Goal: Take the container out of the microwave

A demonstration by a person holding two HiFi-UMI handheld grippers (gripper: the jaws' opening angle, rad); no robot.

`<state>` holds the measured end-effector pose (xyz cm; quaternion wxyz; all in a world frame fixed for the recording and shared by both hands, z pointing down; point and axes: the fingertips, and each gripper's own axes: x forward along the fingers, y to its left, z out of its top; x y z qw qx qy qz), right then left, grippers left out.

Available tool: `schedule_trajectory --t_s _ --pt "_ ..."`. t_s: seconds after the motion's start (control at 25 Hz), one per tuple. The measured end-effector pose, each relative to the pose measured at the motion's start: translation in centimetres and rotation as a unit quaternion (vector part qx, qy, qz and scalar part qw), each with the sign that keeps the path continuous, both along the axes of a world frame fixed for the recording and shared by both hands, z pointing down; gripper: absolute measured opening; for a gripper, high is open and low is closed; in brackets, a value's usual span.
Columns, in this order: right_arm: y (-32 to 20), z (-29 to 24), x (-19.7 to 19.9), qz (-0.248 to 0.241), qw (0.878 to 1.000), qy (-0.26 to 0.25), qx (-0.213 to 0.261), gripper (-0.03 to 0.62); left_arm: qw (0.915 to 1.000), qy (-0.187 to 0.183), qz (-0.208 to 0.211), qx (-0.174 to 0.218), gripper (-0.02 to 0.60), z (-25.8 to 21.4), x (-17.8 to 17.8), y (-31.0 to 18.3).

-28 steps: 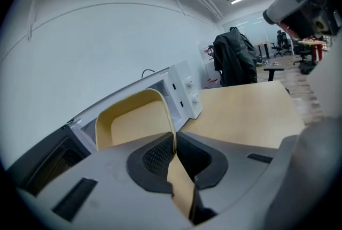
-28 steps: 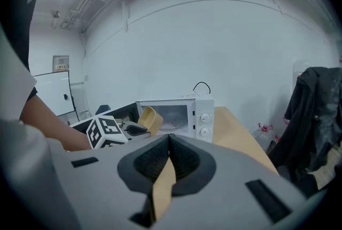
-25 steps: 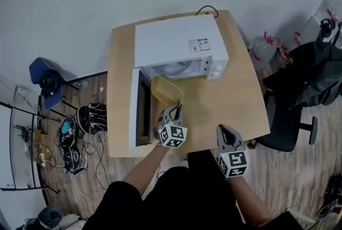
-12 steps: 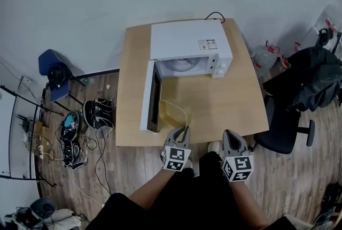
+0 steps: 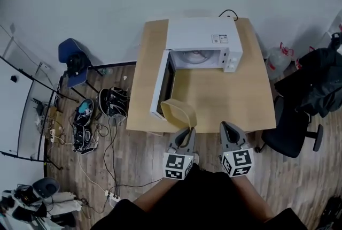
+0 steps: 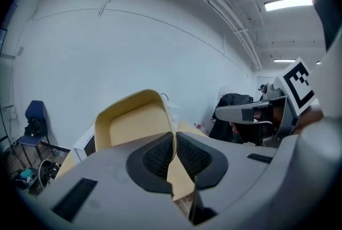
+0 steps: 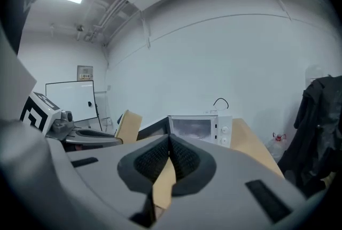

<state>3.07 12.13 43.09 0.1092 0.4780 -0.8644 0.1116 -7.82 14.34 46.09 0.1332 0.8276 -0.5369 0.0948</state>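
The white microwave [image 5: 203, 41] stands at the back of the wooden table [image 5: 235, 100] with its door [image 5: 162, 84] swung open to the left. My left gripper [image 5: 187, 135] is shut on the rim of a tan, shallow container [image 5: 178, 113], held tilted in the air over the table's near edge. In the left gripper view the container [image 6: 133, 124] has its wall pinched between the pads [image 6: 155, 156]. My right gripper [image 5: 227, 131] hangs beside it, shut with nothing in it. The right gripper view shows the microwave [image 7: 200, 128] ahead and the container [image 7: 128, 126] at the left.
A black office chair [image 5: 299, 106] draped with a dark jacket stands right of the table. A blue chair [image 5: 75, 66], bags [image 5: 112, 101] and cables lie on the wooden floor to the left. A water bottle [image 5: 278, 58] stands near the far right corner.
My left gripper has carried the container up and back from the microwave's opening to the table's near edge. The right gripper has drawn back with it. The head view now stands farther from the table.
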Motion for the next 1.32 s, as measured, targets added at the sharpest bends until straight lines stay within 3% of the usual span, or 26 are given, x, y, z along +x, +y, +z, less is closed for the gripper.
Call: schedule_trajectory --t_s 0.28,0.72,1.32 --pt "1.3 -1.4 1.7 -0.014 1.000 -0.007 0.020 0.060 0.9992 0.002 -0.036 0.016 0.026 -2.4 1.2 1.5" --pt "2.3 -1.7 2.9 -0.015 0.999 -0.003 0.030 0.060 0.9979 -0.008 -0.051 0.039 0.026 -3.1 2.4 2.0" --pt "1.0 -1.8 1.5 -0.008 0.999 0.018 0.033 0.060 0.9994 -0.010 -0.007 0.032 0.026 -2.6 2.3 0.3"
